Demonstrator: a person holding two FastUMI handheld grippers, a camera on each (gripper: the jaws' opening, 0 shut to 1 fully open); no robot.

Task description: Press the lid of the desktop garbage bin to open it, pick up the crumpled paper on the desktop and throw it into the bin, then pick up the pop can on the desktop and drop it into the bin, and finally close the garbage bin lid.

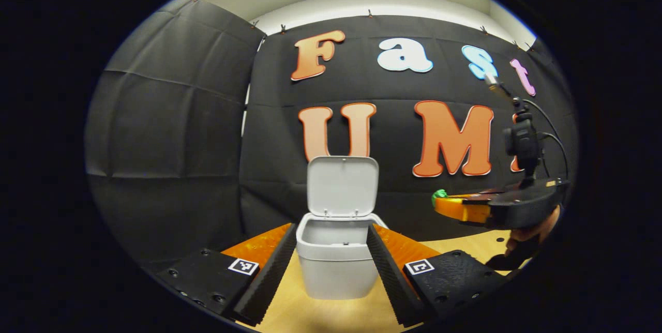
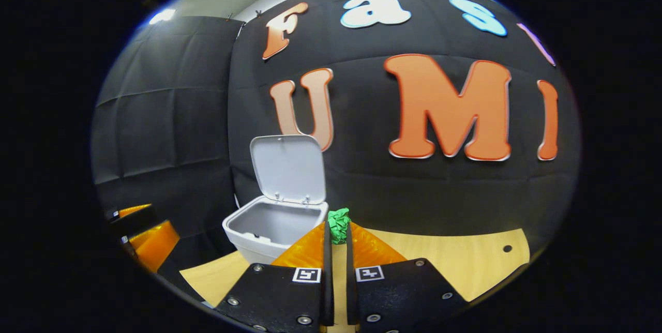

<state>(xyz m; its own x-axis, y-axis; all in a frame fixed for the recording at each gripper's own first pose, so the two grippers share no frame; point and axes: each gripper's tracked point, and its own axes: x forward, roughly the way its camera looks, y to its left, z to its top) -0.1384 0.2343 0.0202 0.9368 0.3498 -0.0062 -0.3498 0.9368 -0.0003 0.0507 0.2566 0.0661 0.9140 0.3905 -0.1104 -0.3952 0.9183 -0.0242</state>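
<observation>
while the lid stands up, you are mid-carry.
bin (image 2: 269,232): open on the desktop (image 2: 465,266), between your left gripper (image 1: 331,260)'s wide jaws.
right gripper (image 2: 337,232): narrow, pinching the crumpled paper (image 2: 339,224) beside the rim; move it over the opening, then release.

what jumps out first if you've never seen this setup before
The white bin stands on the wooden desktop with its lid flipped upright, framed between the open fingers of the left gripper. Next comes the bright green crumpled paper, pinched at the tips of the right gripper, held in the air to the right of the bin's open mouth.
</observation>
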